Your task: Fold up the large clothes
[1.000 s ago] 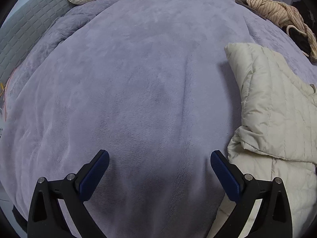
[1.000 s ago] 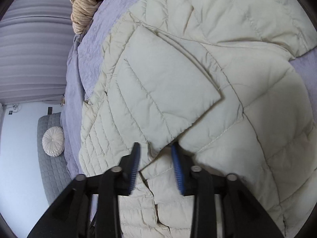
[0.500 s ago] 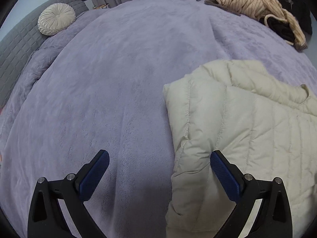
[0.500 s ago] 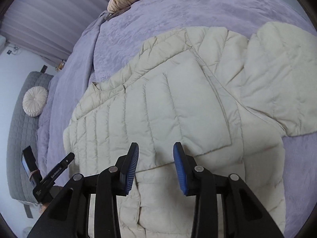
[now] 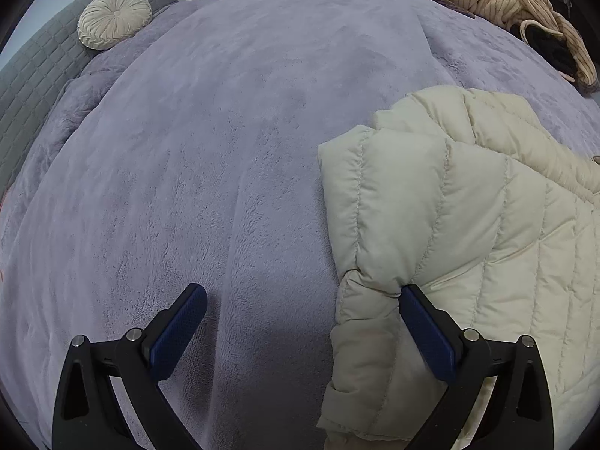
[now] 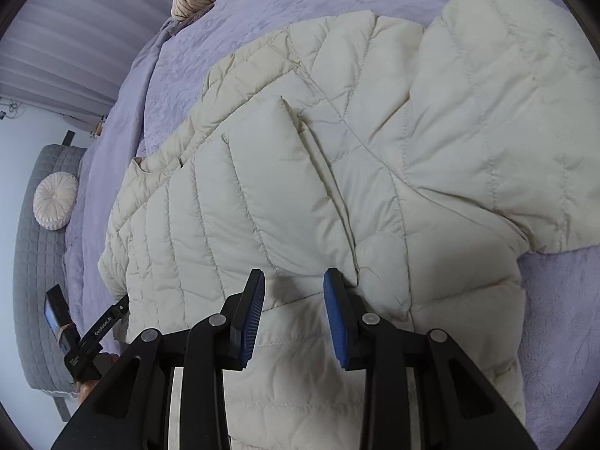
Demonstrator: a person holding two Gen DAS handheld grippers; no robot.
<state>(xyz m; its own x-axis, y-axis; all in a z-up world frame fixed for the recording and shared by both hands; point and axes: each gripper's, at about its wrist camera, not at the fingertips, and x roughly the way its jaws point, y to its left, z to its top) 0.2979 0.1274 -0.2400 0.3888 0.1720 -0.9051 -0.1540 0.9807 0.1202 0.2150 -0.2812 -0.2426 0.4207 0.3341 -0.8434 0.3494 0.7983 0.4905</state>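
A cream quilted puffer jacket [image 6: 337,172] lies spread on a lilac fleece bedspread [image 5: 195,157], one sleeve folded across its body. In the left wrist view the jacket's folded edge [image 5: 450,232] fills the right side. My left gripper [image 5: 300,322] is wide open; its right finger touches the jacket's edge, its left finger is over bare blanket. My right gripper [image 6: 294,300] is open and empty, low over the jacket's lower middle. The left gripper also shows in the right wrist view [image 6: 93,333] at the jacket's far edge.
A round cream cushion [image 5: 114,24] leans on a grey quilted headboard [image 5: 33,75] at the back left. A pile of striped tan and dark clothes [image 5: 517,11] lies at the bed's back right. Curtains [image 6: 63,37] hang behind the bed.
My right gripper has let go of the jacket, opened wider and drawn back over it. My left gripper has swung right until its right finger reached the jacket's edge.
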